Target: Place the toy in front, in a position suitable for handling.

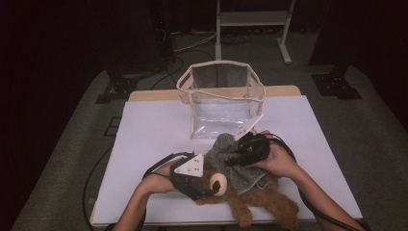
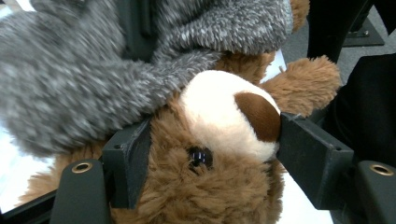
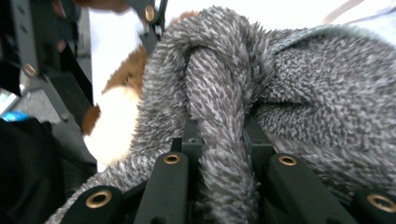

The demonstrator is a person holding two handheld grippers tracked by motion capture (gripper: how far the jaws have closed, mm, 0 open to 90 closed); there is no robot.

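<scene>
A brown teddy bear (image 1: 250, 198) lies on its back near the table's front edge, its head (image 2: 219, 116) toward the left. A grey fuzzy knit garment (image 1: 225, 153) is draped over its chest and part of its head. My left gripper (image 1: 210, 185) is shut on the bear's head, one jaw against the cheek fur and the other against the brown nose (image 2: 259, 114). My right gripper (image 1: 239, 153) comes in from the right and is shut on a bunched fold of the grey garment (image 3: 219, 93), held just above the bear's cream snout (image 3: 112, 123).
An open clear plastic bag with cream trim (image 1: 221, 94) stands upright at the back middle of the white table cover (image 1: 149, 130), just behind the garment. Black cables trail from both grippers. Stand legs and dark floor lie beyond the table.
</scene>
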